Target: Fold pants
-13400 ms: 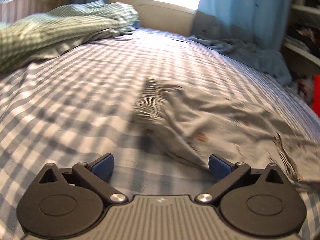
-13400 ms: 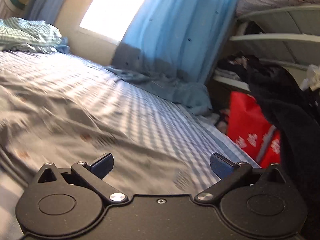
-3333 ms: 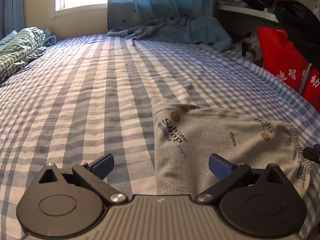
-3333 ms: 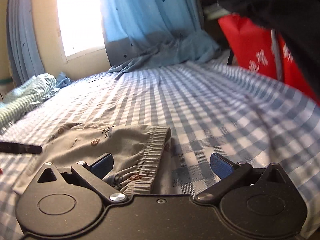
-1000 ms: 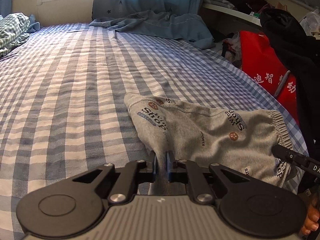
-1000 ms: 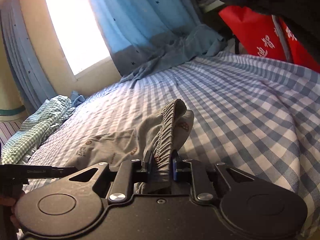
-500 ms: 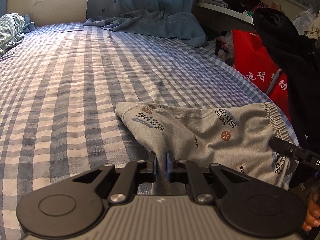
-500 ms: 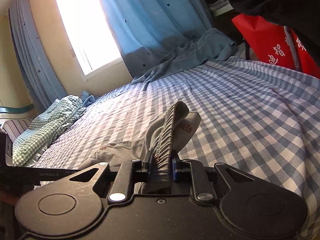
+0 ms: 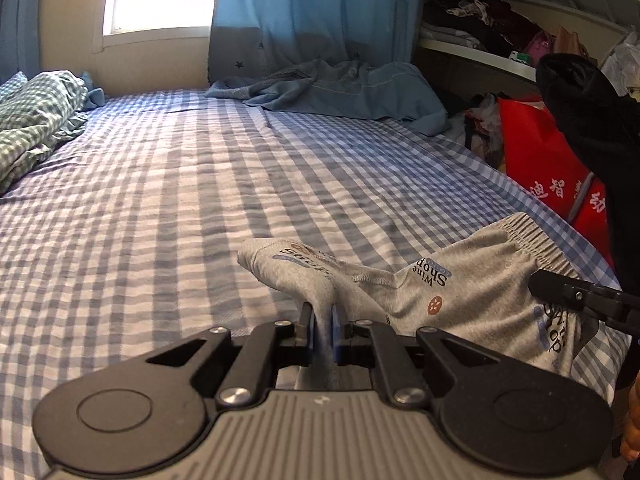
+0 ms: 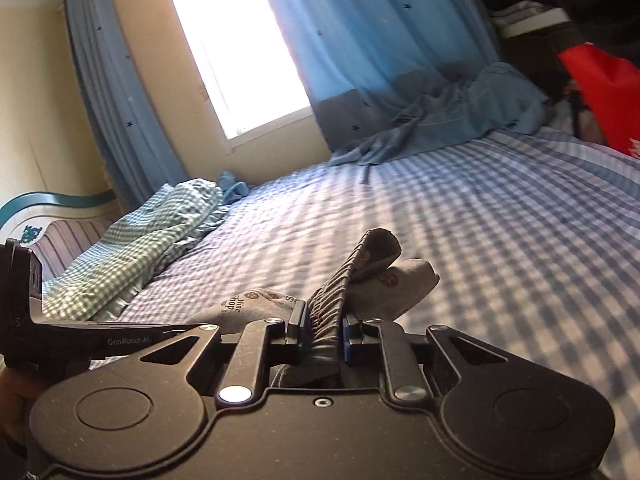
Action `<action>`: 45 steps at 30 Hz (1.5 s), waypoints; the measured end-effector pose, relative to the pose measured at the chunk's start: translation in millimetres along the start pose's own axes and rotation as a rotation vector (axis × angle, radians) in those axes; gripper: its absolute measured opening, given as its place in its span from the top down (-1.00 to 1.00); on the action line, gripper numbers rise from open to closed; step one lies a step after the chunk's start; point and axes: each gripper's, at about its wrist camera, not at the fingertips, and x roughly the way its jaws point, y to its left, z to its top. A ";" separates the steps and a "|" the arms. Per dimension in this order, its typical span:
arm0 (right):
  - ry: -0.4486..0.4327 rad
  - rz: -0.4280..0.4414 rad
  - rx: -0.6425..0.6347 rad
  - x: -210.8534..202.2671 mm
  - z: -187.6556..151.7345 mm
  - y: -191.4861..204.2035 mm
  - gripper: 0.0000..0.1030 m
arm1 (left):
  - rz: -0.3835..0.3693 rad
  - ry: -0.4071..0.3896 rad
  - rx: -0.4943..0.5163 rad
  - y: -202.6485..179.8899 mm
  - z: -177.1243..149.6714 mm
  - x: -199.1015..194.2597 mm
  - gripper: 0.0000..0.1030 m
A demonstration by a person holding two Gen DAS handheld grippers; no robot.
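Small grey pants (image 9: 460,292) with printed logos are lifted off the blue checked bed (image 9: 160,208). My left gripper (image 9: 320,322) is shut on the leg-end edge of the pants. My right gripper (image 10: 322,330) is shut on the ribbed elastic waistband (image 10: 352,276), which stands up between its fingers. The right gripper's tip (image 9: 580,294) shows at the right of the left wrist view, at the waistband. The left gripper's body (image 10: 80,334) shows at the left of the right wrist view.
A green checked blanket (image 9: 36,120) lies bunched at the bed's far left. A blue curtain's hem (image 9: 340,88) drapes onto the far end of the bed. A red bag (image 9: 552,168) and dark clothing (image 9: 592,120) stand by the right edge, under shelves.
Both grippers, shut on the pants for the last second, have lifted them higher off the bed. Three seconds ago both were open and the pants lay flat.
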 end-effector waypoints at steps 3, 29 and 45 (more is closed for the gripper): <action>-0.009 0.046 -0.023 34.7 11.1 31.6 0.67 | 0.052 -0.041 -0.019 36.2 10.8 -10.1 0.84; 0.166 0.148 0.086 196.4 -33.0 125.6 0.64 | 0.272 -0.034 -0.257 231.0 -49.8 -42.9 0.79; 0.164 0.005 -0.021 183.7 -45.8 123.9 -0.74 | 0.360 -0.038 -0.282 217.3 -59.4 -58.0 -0.78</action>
